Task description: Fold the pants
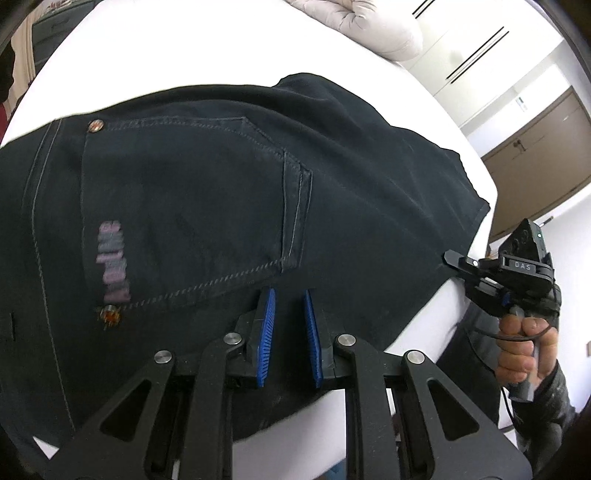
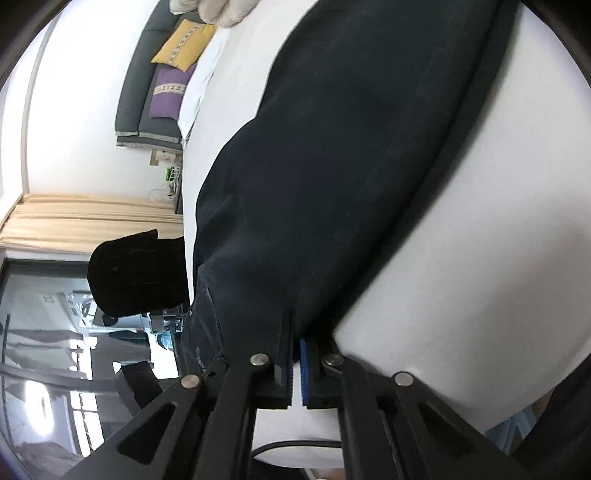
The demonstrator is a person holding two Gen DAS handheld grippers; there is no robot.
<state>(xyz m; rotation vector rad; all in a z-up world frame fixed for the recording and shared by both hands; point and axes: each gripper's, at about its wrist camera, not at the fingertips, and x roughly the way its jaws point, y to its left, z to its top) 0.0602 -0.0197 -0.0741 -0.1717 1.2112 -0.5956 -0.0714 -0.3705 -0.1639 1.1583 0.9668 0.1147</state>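
Dark navy pants (image 1: 207,192) lie flat on a white table (image 1: 129,55), back pocket up, with a pink label and copper rivets. My left gripper (image 1: 290,299) hovers open over the pants near the pocket's lower edge, blue pads (image 1: 269,314) apart, holding nothing. My right gripper (image 1: 456,260) shows at the right in the left wrist view, its tips at the edge of the pants. In the right wrist view the right gripper (image 2: 295,332) is shut on the edge of the pants (image 2: 351,166), which stretch away across the table (image 2: 480,258).
A pale padded jacket (image 1: 369,26) lies at the table's far side. Brown cabinet doors (image 1: 532,147) stand beyond the table's right edge. A grey sofa with yellow and purple cushions (image 2: 173,74) and beige curtains (image 2: 92,221) are off the table.
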